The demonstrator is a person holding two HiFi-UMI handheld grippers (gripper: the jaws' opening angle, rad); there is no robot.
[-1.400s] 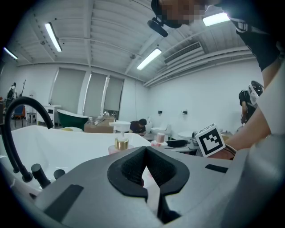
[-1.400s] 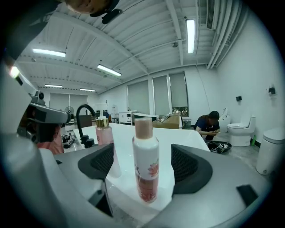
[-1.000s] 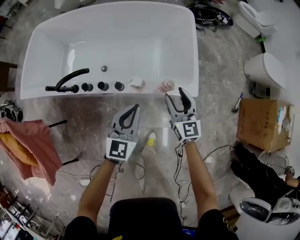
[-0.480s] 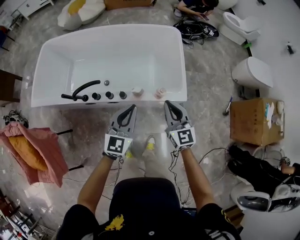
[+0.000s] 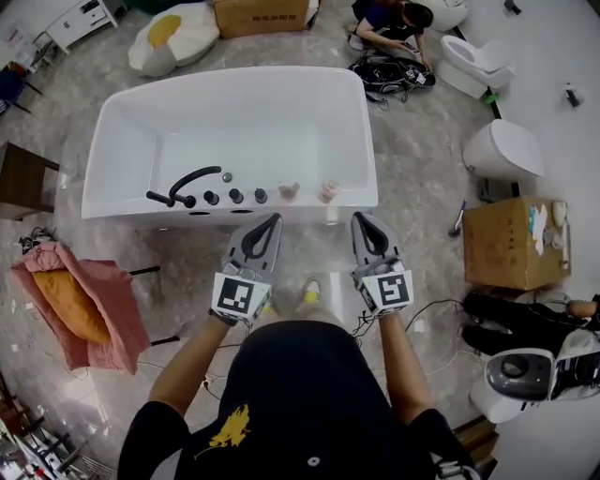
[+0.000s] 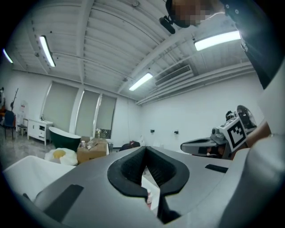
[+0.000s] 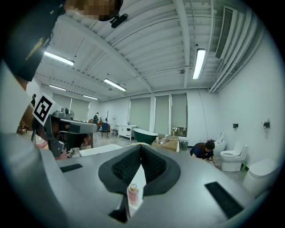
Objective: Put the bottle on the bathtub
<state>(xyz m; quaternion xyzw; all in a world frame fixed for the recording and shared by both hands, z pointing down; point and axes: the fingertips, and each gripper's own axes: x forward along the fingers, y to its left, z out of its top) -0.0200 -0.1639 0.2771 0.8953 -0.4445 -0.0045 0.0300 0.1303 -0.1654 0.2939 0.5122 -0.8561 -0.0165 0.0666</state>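
The white bathtub (image 5: 122, 159) lies across the upper middle of the head view. On its near rim stand two small pinkish bottles, one (image 5: 289, 191) to the left of the other (image 5: 326, 191). My left gripper (image 5: 272, 219) is shut and holds nothing, a short way back from the rim. My right gripper (image 5: 360, 218) is likewise shut and empty, just right of the bottles. One bottle (image 6: 148, 199) shows through the gap below the left gripper's (image 6: 144, 149) tips. In the right gripper view a bottle (image 7: 132, 193) shows below the right gripper's (image 7: 140, 146) tips.
A black faucet (image 5: 184, 182) and black knobs (image 5: 235, 196) sit on the rim left of the bottles. A cardboard box (image 5: 506, 242) and toilets (image 5: 502, 150) stand at right. A pink cloth (image 5: 70, 300) hangs at left. A person (image 5: 394, 19) crouches beyond the tub. Cables (image 5: 431, 305) trail on the floor.
Both grippers have drawn back from the tub rim, the right one away from the right-hand bottle. The view has pulled back. Both bottles stay on the rim.
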